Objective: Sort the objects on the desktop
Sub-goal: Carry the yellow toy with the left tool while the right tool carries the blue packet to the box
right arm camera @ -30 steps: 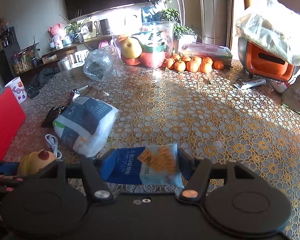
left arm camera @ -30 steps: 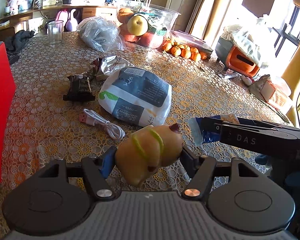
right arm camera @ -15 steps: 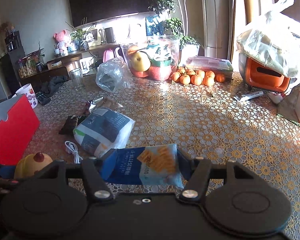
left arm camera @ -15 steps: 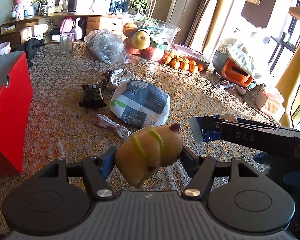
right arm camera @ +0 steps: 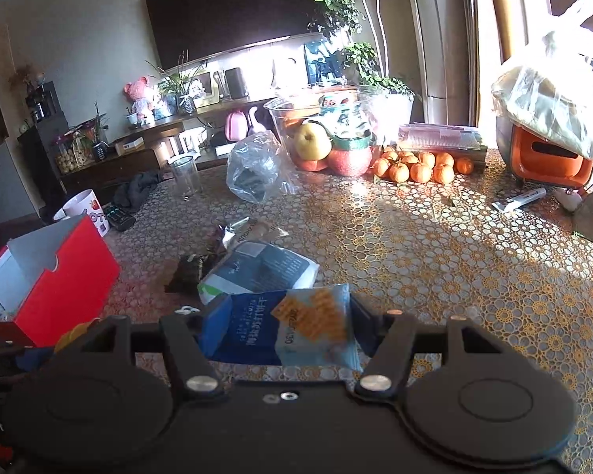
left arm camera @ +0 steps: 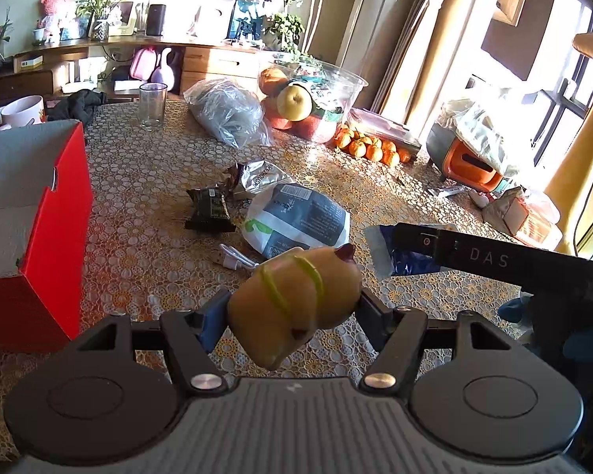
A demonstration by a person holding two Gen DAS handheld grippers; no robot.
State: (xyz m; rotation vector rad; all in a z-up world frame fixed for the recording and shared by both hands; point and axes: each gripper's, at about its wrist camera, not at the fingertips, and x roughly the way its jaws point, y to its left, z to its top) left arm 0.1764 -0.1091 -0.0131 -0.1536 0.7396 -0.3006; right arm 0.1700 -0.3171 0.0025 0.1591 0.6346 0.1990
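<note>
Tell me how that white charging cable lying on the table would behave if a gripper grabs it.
The white cable is thin and loosely coiled, so it would probably hang limp and uncoil when lifted. It looks light, likely sliding across the tablecloth if pushed. It lies right beside the grey-and-white bag, which a gripper might nudge.

You're in a home living room.
You can see a wall television [right arm camera: 233, 12], a sideboard [left arm camera: 99, 45] with houseplants, and a lace-covered table [right arm camera: 435, 245] bearing a fruit bowl [right arm camera: 336, 130].

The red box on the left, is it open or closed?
Open. The red box has its lid flap standing up, and its pale inside shows from above. What lies inside cannot be told.
</note>
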